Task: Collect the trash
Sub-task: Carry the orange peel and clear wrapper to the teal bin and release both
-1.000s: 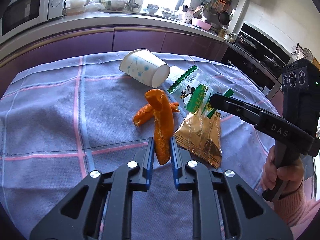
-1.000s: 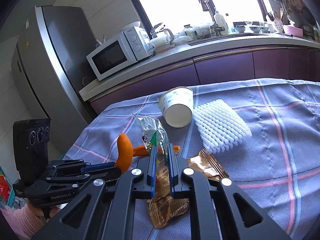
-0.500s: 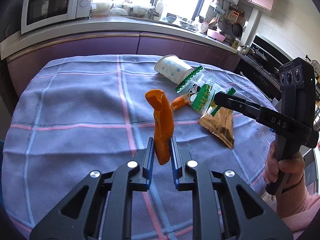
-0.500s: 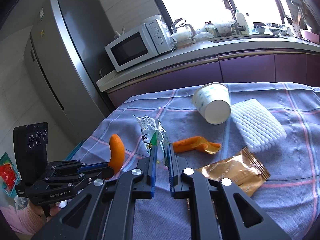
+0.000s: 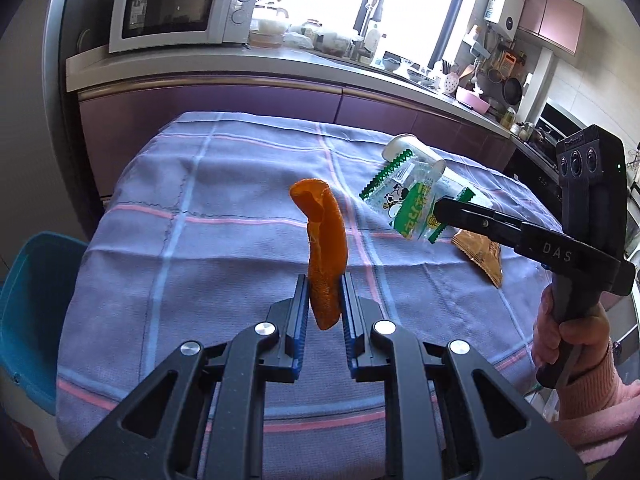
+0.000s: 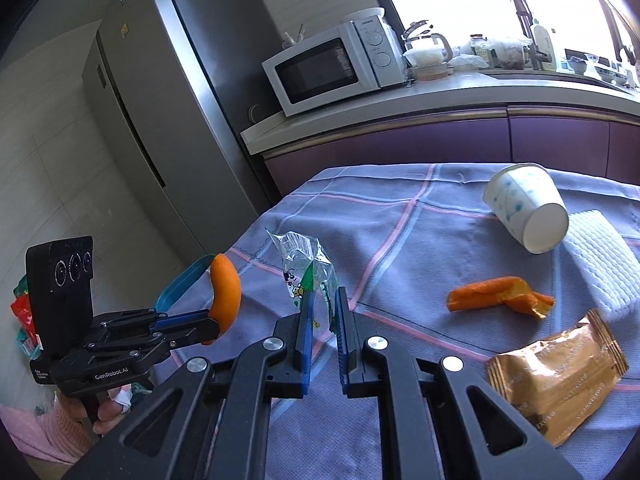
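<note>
My left gripper (image 5: 324,300) clenches the curled orange peel strip (image 5: 323,248); the blue plastic bin (image 5: 28,300) lies at nine o'clock, nearer it than my right gripper (image 6: 322,308), pinching the clear printed wrapper (image 6: 306,268).

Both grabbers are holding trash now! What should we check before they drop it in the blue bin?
1. Left gripper pinching the curled orange peel strip: ok.
2. Right gripper pinching the clear plastic wrapper with green print: ok.
3. Blue plastic bin in view beside the table's edge: ok.
4. Gripped peel over the bin: not ok, it is above the checked purple tablecloth.
5. Room inside the bin: cannot tell.
6. Table finished: not ok; the white paper cup and gold foil packet remain.
</note>
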